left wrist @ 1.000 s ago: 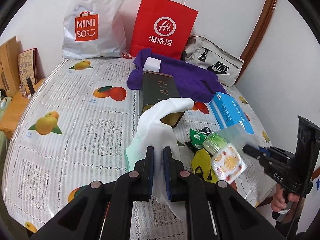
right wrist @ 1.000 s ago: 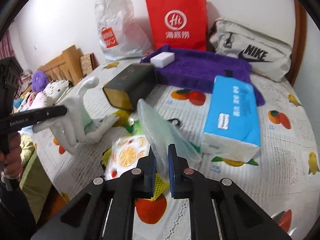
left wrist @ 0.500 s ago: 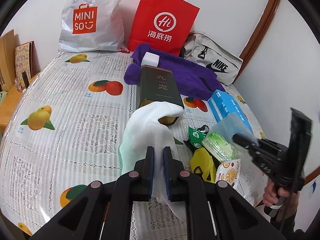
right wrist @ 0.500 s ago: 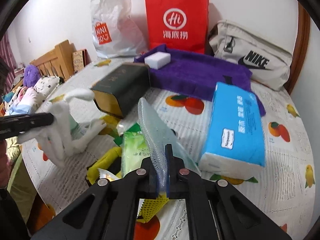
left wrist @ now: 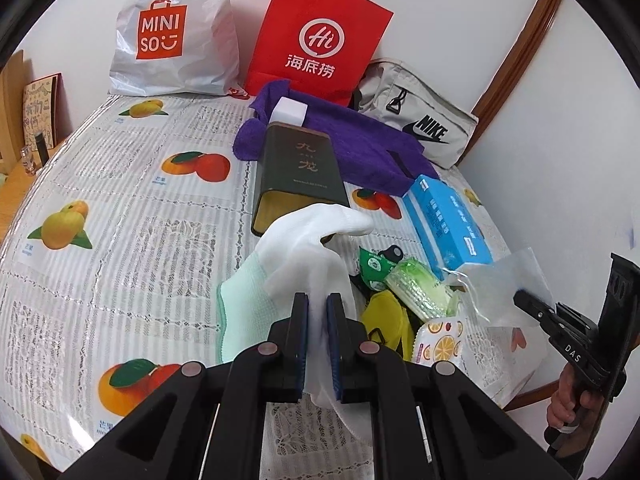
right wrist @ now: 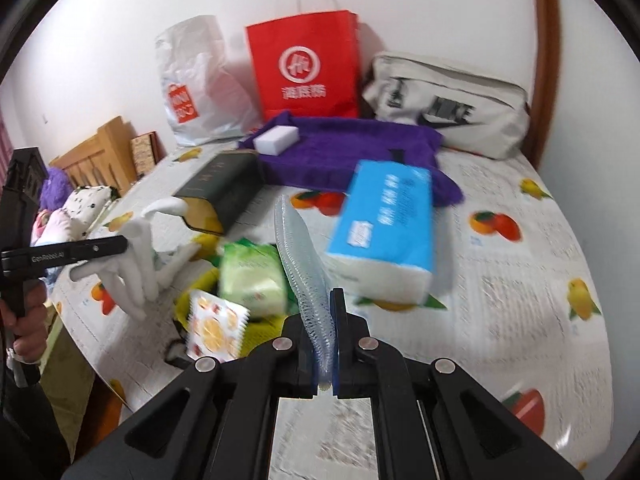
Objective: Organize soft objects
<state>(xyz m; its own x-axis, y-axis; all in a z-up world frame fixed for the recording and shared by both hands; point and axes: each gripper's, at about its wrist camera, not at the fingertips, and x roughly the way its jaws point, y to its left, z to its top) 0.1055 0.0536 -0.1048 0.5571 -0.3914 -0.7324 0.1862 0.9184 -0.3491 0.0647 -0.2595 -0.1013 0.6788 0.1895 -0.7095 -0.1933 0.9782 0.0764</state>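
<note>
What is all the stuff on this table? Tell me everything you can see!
glove: 1, white with mint cuff, held up over the table's near side
clear bag: 1, see-through plastic, held up on the right
tin box: 1, dark green, lying mid-table
towel: 1, purple, far side
sponge block: 1, white, on the towel
tissue pack: 1, blue, right of the tin
wipes pack: 1, light green, in the small pile
orange-print packet: 1, white, pile's near edge
Miniso bag: 1, white, against the wall
paper bag: 1, red, against the wall
Nike bag: 1, grey, far right
left gripper: 1, black, clamping the glove
right gripper: 1, black, clamping the clear bag
</note>
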